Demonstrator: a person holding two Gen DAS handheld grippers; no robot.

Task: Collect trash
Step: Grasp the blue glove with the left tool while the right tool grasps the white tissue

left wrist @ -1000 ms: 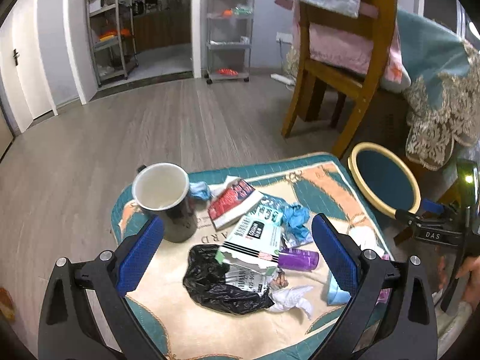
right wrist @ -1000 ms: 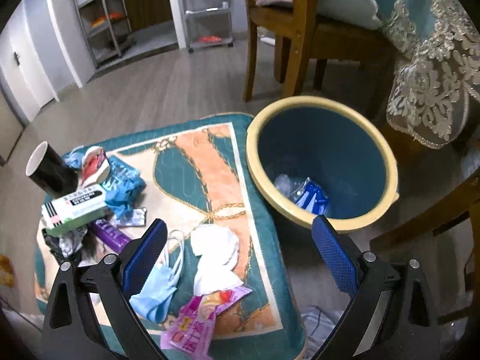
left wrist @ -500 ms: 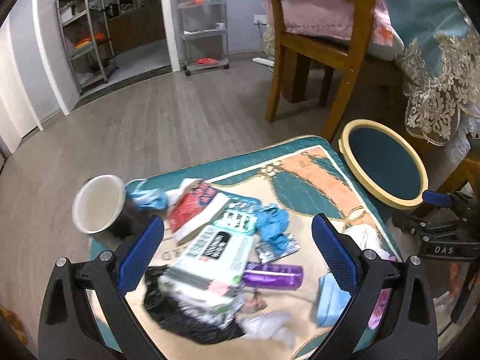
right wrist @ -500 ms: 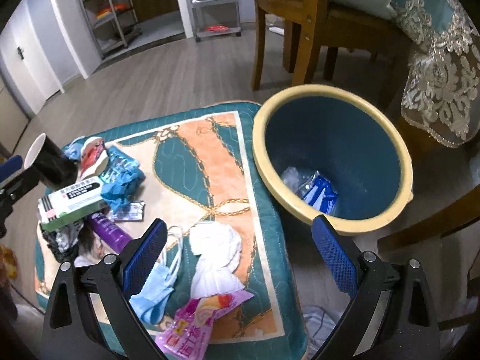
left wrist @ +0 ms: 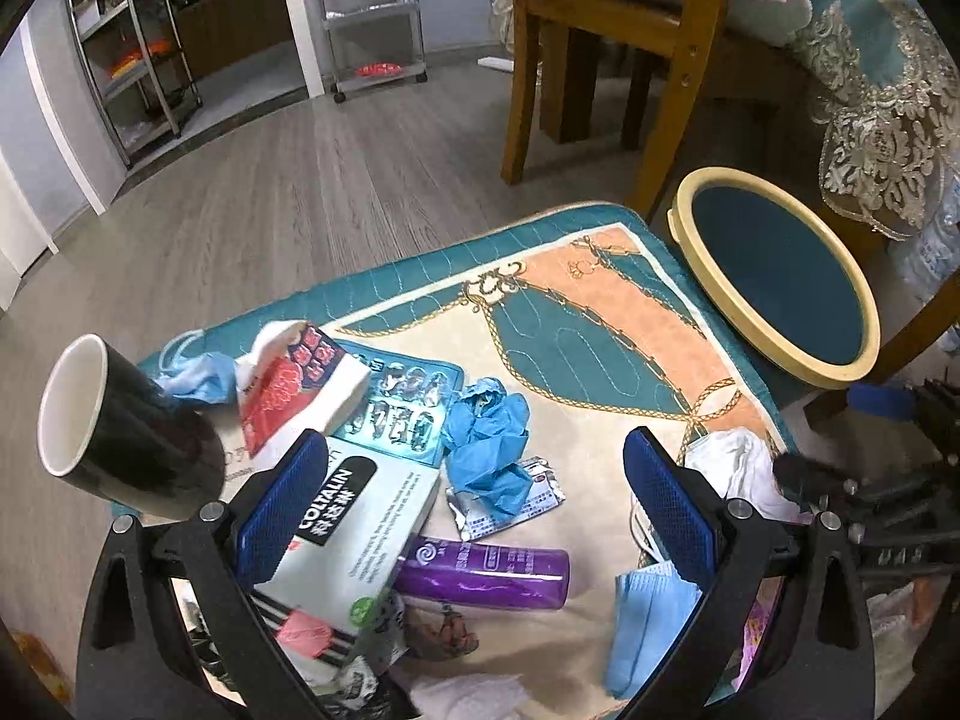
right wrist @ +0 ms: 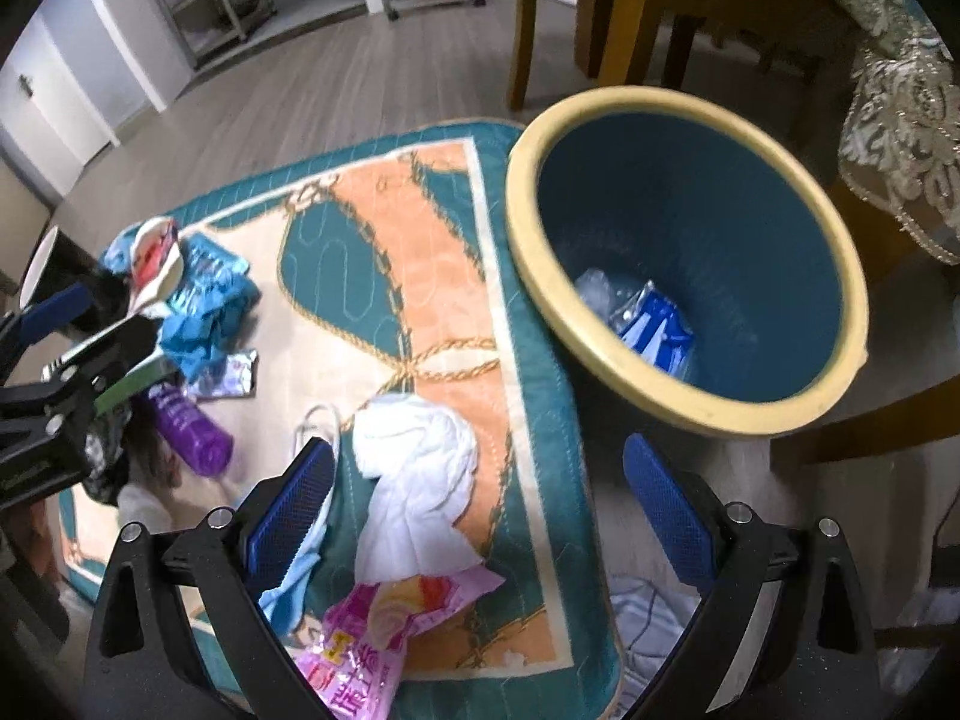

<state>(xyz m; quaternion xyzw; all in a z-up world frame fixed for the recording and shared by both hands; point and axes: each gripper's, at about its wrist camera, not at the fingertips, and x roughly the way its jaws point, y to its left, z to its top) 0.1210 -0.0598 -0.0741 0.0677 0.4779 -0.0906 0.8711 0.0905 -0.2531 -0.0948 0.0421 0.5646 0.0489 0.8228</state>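
Trash lies on a patterned mat. In the left wrist view my left gripper hangs open above a crumpled blue glove, a foil sachet and a purple tube; a white-green box lies by its left finger. In the right wrist view my right gripper is open over a crumpled white tissue, with a pink wrapper and a blue mask below it. The blue bin with a cream rim stands right of the mat, a blue packet inside.
A black mug stands at the mat's left edge beside a red-white packet and a blister pack. A wooden chair and a lace-edged tablecloth stand behind the bin. Grey plank floor runs to metal shelves.
My left gripper has moved right and closer over the trash, so the mug slid to the left edge of view. My right gripper has dropped nearer the white tissue and the bin.
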